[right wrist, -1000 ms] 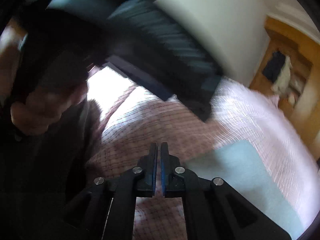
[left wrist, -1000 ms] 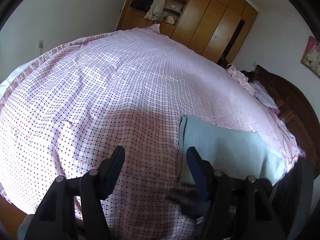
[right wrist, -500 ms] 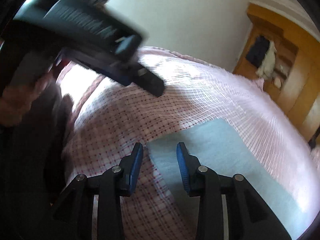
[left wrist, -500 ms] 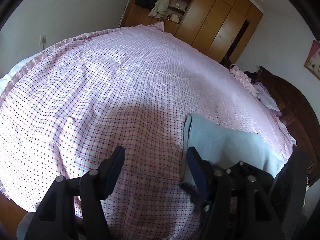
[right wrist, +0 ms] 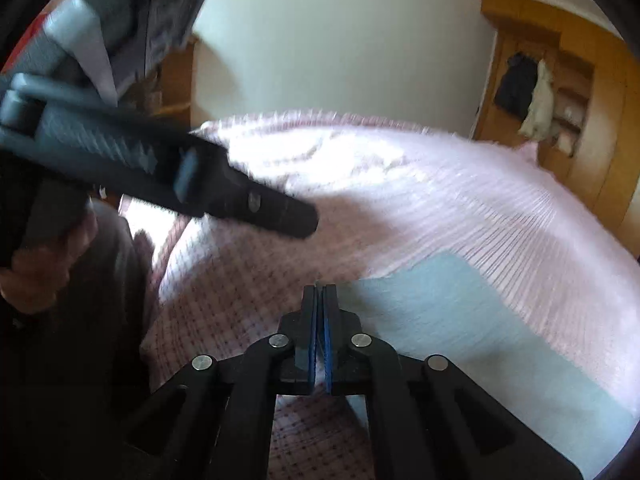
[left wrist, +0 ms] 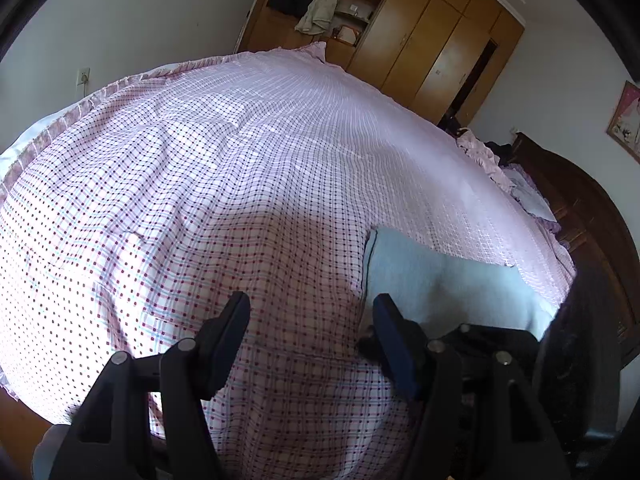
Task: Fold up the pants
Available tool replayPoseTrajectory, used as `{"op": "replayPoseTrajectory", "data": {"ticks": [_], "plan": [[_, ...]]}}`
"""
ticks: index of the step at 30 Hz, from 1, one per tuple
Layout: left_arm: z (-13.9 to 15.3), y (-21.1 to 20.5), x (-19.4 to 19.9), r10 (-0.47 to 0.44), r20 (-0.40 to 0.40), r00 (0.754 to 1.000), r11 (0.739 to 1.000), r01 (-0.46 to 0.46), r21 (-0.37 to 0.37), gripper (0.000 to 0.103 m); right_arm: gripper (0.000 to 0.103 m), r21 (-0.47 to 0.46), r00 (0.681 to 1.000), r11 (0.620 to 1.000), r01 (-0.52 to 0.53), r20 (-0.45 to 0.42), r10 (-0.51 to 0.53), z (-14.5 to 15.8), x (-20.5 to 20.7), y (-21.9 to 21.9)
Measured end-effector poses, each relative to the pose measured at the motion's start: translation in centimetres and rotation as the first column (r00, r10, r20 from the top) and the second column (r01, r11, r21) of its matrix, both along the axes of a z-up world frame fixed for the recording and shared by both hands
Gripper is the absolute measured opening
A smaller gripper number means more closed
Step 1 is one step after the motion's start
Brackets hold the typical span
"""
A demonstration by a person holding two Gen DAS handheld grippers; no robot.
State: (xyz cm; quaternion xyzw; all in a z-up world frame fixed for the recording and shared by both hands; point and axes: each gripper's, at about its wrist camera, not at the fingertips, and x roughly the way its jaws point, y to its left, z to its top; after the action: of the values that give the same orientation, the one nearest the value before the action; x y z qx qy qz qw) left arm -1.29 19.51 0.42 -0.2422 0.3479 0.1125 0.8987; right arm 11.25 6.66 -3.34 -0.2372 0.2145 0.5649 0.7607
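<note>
Light blue pants (left wrist: 444, 284) lie folded flat on the pink checked bedspread (left wrist: 248, 184), near its right front edge. My left gripper (left wrist: 312, 312) is open and empty above the bedspread, just left of the pants' left edge. In the right wrist view the pants (right wrist: 472, 328) stretch to the right. My right gripper (right wrist: 320, 300) is shut, its tips at the near corner of the pants; I cannot tell whether cloth is pinched. The left gripper's body (right wrist: 168, 176) crosses the upper left of that view, blurred.
A wooden wardrobe (left wrist: 432, 40) with hanging clothes stands beyond the bed. A dark wooden headboard (left wrist: 588, 216) and a pile of pink bedding (left wrist: 484, 156) are at the right. The person's hand (right wrist: 44, 256) shows at the left of the right wrist view.
My right gripper opened half a second ago and has now shut at the pants' corner. The left gripper has stayed open and shifted only slightly.
</note>
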Motion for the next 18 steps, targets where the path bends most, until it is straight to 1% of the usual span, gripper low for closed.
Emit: {"op": "replayPoseTrajectory", "data": {"ticks": [1, 2, 3, 4, 6, 8, 10, 11, 14, 15, 16, 18], "plan": [[0.0, -0.1, 0.1, -0.001, -0.003, 1.0, 1.0, 0.001, 0.002, 0.067, 0.004, 0.014, 0.999, 1.0, -0.001, -0.034, 0.001, 0.5, 0.4, -0.3], [0.0, -0.1, 0.1, -0.001, -0.004, 1.0, 1.0, 0.001, 0.003, 0.067, 0.007, 0.037, 0.998, 0.999, -0.001, -0.065, 0.003, 1.3, 1.0, -0.8], [0.0, -0.1, 0.2, -0.003, -0.003, 1.0, 1.0, 0.003, 0.0, 0.067, 0.014, 0.062, 0.996, 0.998, 0.002, -0.087, 0.003, 2.2, 1.8, -1.3], [-0.1, -0.1, 0.3, -0.003, -0.002, 1.0, 1.0, 0.003, -0.003, 0.067, 0.024, 0.086, 0.994, 0.996, 0.01, -0.105, 0.0, 3.6, 3.2, -1.9], [-0.1, -0.2, 0.5, -0.008, 0.0, 1.0, 1.0, 0.008, -0.01, 0.067, 0.033, 0.091, 0.993, 0.996, 0.019, -0.119, -0.008, 5.1, 5.3, -2.6], [-0.1, -0.4, 0.9, -0.018, -0.003, 1.0, 1.0, 0.018, -0.011, 0.067, 0.035, 0.063, 0.99, 0.998, -0.003, -0.143, 0.012, 6.0, 8.8, -2.8], [-0.1, -0.7, 1.9, -0.035, -0.015, 0.999, 0.999, 0.035, -0.003, 0.067, 0.035, -0.009, 0.983, 0.999, -0.041, -0.181, 0.039, 5.8, 12.1, -2.2], [0.0, -0.8, 2.5, -0.045, -0.019, 0.999, 0.999, 0.045, 0.003, 0.067, 0.035, -0.029, 0.981, 0.998, -0.062, -0.188, 0.056, 5.4, 13.1, -2.0], [0.5, -0.8, 4.6, -0.067, -0.025, 0.997, 0.997, 0.068, 0.045, 0.067, 0.034, -0.061, 0.973, 0.989, -0.133, -0.2, 0.119, 4.1, 15.4, -0.3], [0.6, -0.7, 5.1, -0.065, -0.026, 0.998, 0.997, 0.066, 0.051, 0.067, 0.033, -0.072, 0.969, 0.987, -0.142, -0.212, 0.124, 3.6, 15.8, 0.4], [0.6, -0.4, 5.8, -0.065, -0.027, 0.998, 0.997, 0.066, 0.045, 0.067, 0.027, -0.086, 0.959, 0.982, -0.167, -0.244, 0.142, 2.8, 16.3, 1.4], [0.3, -0.1, 6.4, -0.076, -0.032, 0.997, 0.997, 0.076, 0.021, 0.067, 0.026, -0.125, 0.946, 0.97, -0.21, -0.277, 0.169, 1.3, 16.0, 2.1]]}}
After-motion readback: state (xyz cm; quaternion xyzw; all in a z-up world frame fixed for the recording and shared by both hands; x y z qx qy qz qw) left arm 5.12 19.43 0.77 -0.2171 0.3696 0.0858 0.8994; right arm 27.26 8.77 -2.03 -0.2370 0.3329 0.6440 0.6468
